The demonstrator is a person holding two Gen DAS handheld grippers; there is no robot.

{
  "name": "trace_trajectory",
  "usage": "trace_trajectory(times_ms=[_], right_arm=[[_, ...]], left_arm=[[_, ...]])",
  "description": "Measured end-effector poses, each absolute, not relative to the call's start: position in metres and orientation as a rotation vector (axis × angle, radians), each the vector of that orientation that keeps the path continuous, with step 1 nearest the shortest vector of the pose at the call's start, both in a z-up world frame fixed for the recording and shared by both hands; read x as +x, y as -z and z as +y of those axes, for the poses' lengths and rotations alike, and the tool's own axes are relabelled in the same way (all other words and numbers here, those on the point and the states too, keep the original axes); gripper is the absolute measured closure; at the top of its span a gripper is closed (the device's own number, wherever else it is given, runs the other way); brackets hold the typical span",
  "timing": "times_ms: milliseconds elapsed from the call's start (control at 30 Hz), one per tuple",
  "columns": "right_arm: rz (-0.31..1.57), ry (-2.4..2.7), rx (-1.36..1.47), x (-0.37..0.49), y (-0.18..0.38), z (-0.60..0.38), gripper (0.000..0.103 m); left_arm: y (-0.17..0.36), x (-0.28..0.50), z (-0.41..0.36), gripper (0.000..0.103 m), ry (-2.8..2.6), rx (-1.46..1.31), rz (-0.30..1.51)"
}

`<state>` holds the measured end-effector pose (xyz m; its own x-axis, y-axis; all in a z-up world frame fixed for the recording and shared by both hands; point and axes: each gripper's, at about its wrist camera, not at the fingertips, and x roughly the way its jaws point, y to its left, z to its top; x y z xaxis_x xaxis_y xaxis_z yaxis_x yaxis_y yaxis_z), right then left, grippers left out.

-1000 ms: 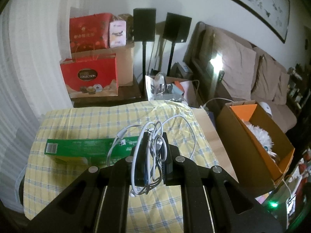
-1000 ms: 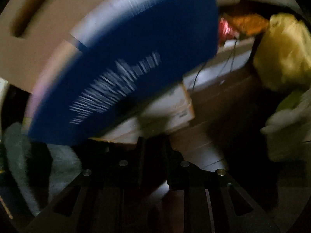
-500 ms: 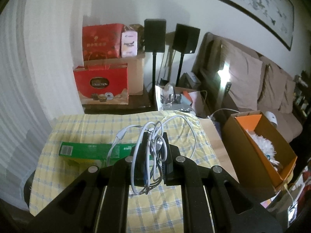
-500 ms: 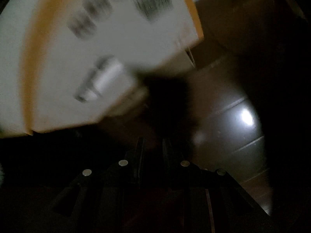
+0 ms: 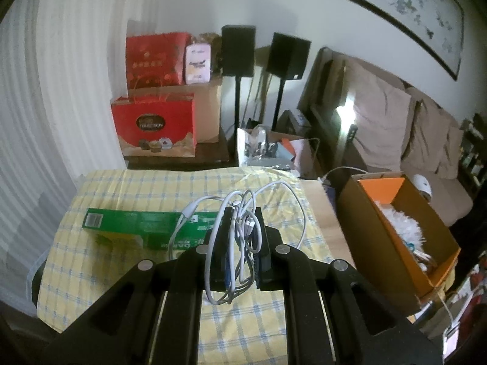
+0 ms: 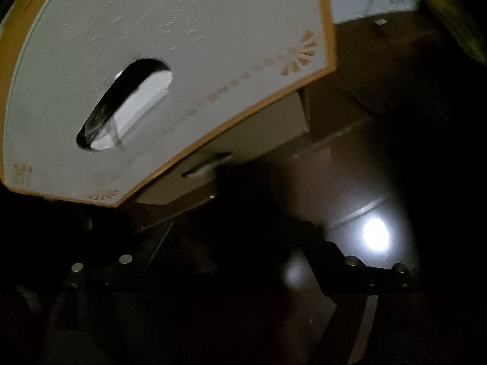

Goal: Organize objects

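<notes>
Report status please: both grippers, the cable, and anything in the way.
Left gripper shut on white cable, above checked table. Right gripper just opened, empty, beside white box. Green box lies ahead.

- The left wrist view is looking forward and downward along the left hand-held gripper (image 5: 240, 228), from above a surface (image 5: 121, 188) covered in yellow checked cloth.
- It is facing across the room, taking in two speakers on stands (image 5: 261, 54), red gift bags (image 5: 153, 121), a sofa (image 5: 411, 127) and an open orange-lined box (image 5: 404, 225) to the right.
- The right wrist view is pointing steeply downward along the right hand-held gripper (image 6: 231, 258), into a dark space.
- It is sitting very near a white carton with an orange border (image 6: 182, 45), above a dim brown floor (image 6: 350, 176) bearing a bright reflection.
- The two views are sharing no part that can be recognised.
</notes>
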<state>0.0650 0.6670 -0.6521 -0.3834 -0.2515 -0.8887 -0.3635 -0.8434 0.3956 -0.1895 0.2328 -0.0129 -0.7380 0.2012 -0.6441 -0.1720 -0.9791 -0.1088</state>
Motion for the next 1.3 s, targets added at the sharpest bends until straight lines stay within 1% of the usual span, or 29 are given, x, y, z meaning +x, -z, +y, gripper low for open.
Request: trace_trajectory(times_ms=[67,200,267,367,433,467,500,533,600,700,733,767,833,900,933,967,1000,1033,1067,1167,1267,1300], right_arm=[[0.779,-2.434,-1.737,0.063,0.659,0.661,0.020],[0.756,-2.423,-1.794,0.063,0.675,0.648,0.021],[0.709,-2.448,-1.796,0.060,0.676,0.640,0.021],[0.540,-2.464,-1.791,0.046,0.680,0.628,0.021],[0.478,-2.435,-1.831,0.038,0.689,0.625,0.022],[0.441,-2.418,-1.863,0.033,0.694,0.622,0.031],[0.400,-2.411,-1.892,0.030,0.698,0.618,0.042],[0.362,-2.414,-1.908,0.028,0.700,0.614,0.046],[0.297,-2.441,-1.912,0.026,0.700,0.608,0.048],[0.306,-2.432,-1.942,0.024,0.705,0.608,0.049],[0.315,-2.426,-1.967,0.024,0.709,0.607,0.051],[0.318,-2.423,-1.981,0.023,0.711,0.607,0.058],[0.312,-2.435,-1.972,0.023,0.712,0.606,0.059],[0.344,-2.435,-1.955,0.021,0.711,0.609,0.059],[0.354,-2.429,-1.945,0.019,0.710,0.611,0.063],[0.358,-2.419,-1.939,0.017,0.710,0.613,0.076],[0.366,-2.413,-1.943,0.016,0.710,0.615,0.092],[0.382,-2.405,-1.949,0.014,0.711,0.616,0.096],[0.383,-2.400,-1.949,0.013,0.710,0.617,0.098],[0.405,-2.400,-1.922,0.013,0.707,0.620,0.100],[0.494,-2.424,-1.844,0.020,0.698,0.632,0.102],[0.555,-2.440,-1.808,0.024,0.694,0.640,0.103]], left_arm=[[0.005,-0.181,0.238,0.093,-2.795,-0.990,-0.023],[-0.002,-0.174,0.245,0.093,-2.804,-0.957,-0.006],[-0.003,-0.175,0.250,0.093,-2.811,-0.953,0.012],[-0.001,-0.175,0.256,0.093,-2.803,-0.973,0.017],[0.000,-0.173,0.260,0.093,-2.803,-0.981,0.022],[-0.001,-0.173,0.261,0.093,-2.806,-0.980,0.023],[-0.001,-0.171,0.263,0.093,-2.809,-0.977,0.026],[-0.002,-0.171,0.266,0.093,-2.812,-0.977,0.034],[-0.004,-0.168,0.271,0.093,-2.815,-0.969,0.047],[-0.005,-0.167,0.280,0.093,-2.810,-0.958,0.067],[-0.005,-0.165,0.283,0.093,-2.808,-0.954,0.077],[-0.005,-0.165,0.287,0.093,-2.806,-0.952,0.088],[-0.005,-0.163,0.292,0.093,-2.807,-0.953,0.099],[-0.005,-0.163,0.295,0.093,-2.804,-0.953,0.097],[-0.005,-0.163,0.296,0.093,-2.803,-0.953,0.100],[-0.006,-0.162,0.296,0.093,-2.805,-0.950,0.101],[-0.007,-0.161,0.295,0.093,-2.809,-0.945,0.102],[-0.009,-0.160,0.293,0.093,-2.814,-0.940,0.101],[-0.010,-0.160,0.291,0.093,-2.821,-0.936,0.096],[-0.017,-0.156,0.282,0.093,-2.836,-0.928,0.062],[-0.025,-0.152,0.271,0.093,-2.866,-0.910,0.045],[-0.027,-0.151,0.268,0.093,-2.870,-0.908,0.038]])
